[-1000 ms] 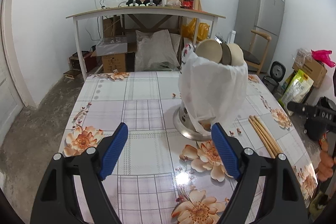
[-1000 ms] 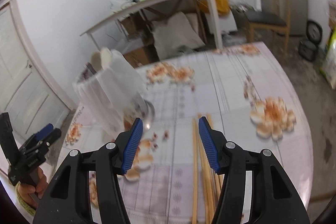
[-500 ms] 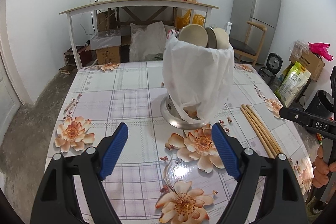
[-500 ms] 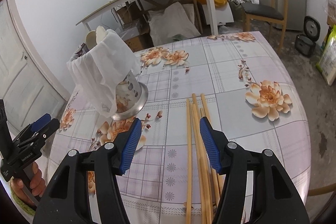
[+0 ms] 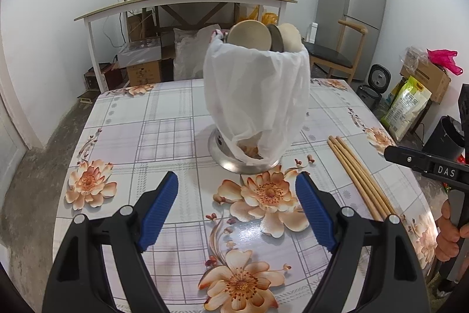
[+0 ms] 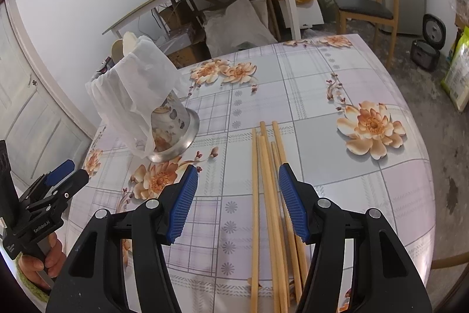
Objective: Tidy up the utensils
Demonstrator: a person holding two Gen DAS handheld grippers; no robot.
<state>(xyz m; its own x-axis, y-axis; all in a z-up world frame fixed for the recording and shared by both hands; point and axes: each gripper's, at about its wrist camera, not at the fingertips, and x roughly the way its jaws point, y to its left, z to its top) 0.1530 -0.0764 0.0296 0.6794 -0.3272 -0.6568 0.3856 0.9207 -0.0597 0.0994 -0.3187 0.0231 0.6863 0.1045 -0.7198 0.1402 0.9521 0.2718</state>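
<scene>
The right tongs (image 6: 236, 198) hang released and empty over the loose bundle of wooden chopsticks (image 6: 268, 195), which lie flat on the worktop (image 6: 366, 78) directly ahead of and beneath the blue pads, running away from them. The left tongs (image 5: 236, 209) are spread wide, also empty, facing the metal utensil holder (image 5: 249, 160) that stands just ahead of them, draped in a thin white plastic bag (image 5: 258, 90), with round wooden spoon heads (image 5: 249, 35) poking from its top.

The chopsticks look light, stiff and smooth; on the glossy floral cover they will likely roll or fan apart if nudged. A pinch across the whole bundle near its middle seems the surest hold, so no stick tips out. The holder looks steady on its flared base, yet the loose bag may snag incoming sticks.

Readable writing: "DAS" on the right tongs' body as seen from the left wrist camera, and what looks like "GenRobot.AI" on the left tongs' body as seen from the right.
</scene>
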